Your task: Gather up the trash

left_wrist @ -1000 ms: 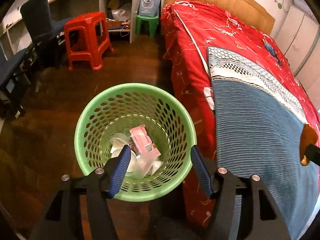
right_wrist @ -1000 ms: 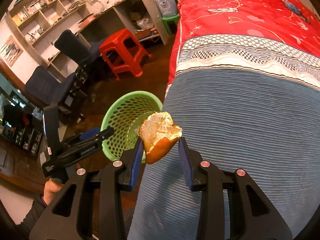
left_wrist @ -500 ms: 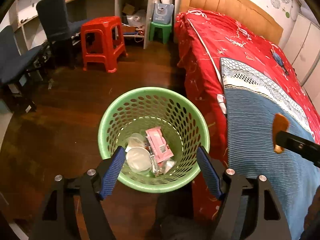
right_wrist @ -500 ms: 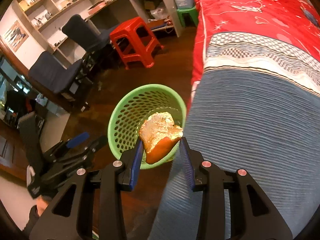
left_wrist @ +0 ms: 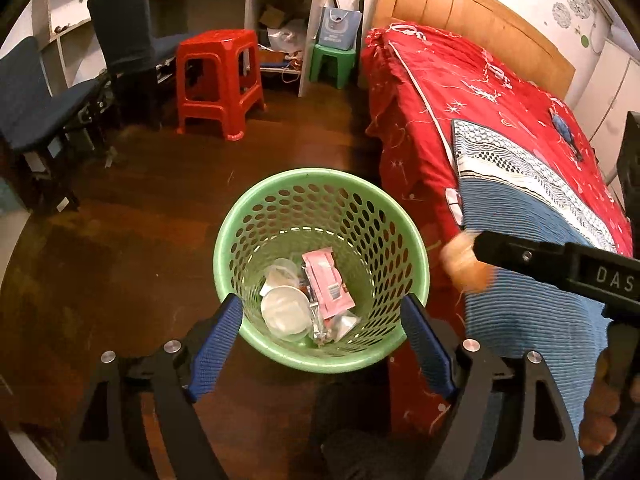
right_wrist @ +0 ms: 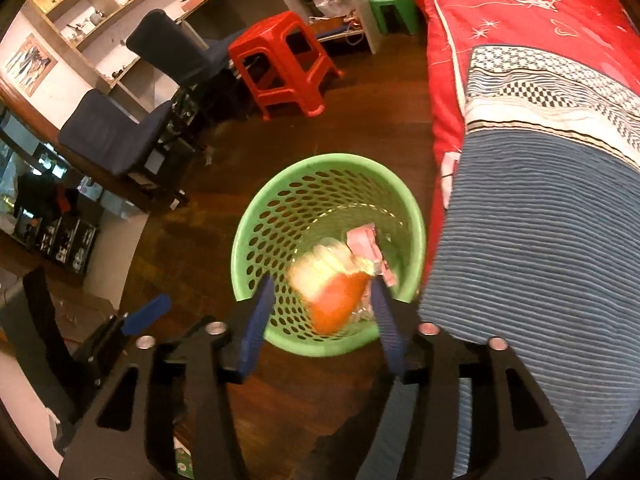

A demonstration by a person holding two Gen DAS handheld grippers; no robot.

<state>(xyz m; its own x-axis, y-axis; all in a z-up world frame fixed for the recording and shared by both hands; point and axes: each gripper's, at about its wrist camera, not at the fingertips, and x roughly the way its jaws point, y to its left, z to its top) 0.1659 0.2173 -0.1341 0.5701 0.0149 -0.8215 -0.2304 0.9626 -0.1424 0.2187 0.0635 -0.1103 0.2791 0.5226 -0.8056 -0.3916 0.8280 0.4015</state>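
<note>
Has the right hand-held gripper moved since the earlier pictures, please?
Yes. The right hand-held gripper has moved from over the blue blanket to the green basket, jaws opening around the bread piece.

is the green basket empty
No, the green basket already holds a pink wrapper and a white lid.

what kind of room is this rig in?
Most likely a bedroom that doubles as a study: a bed with a wooden headboard, wall shelving, and chairs on a wooden floor.
</note>
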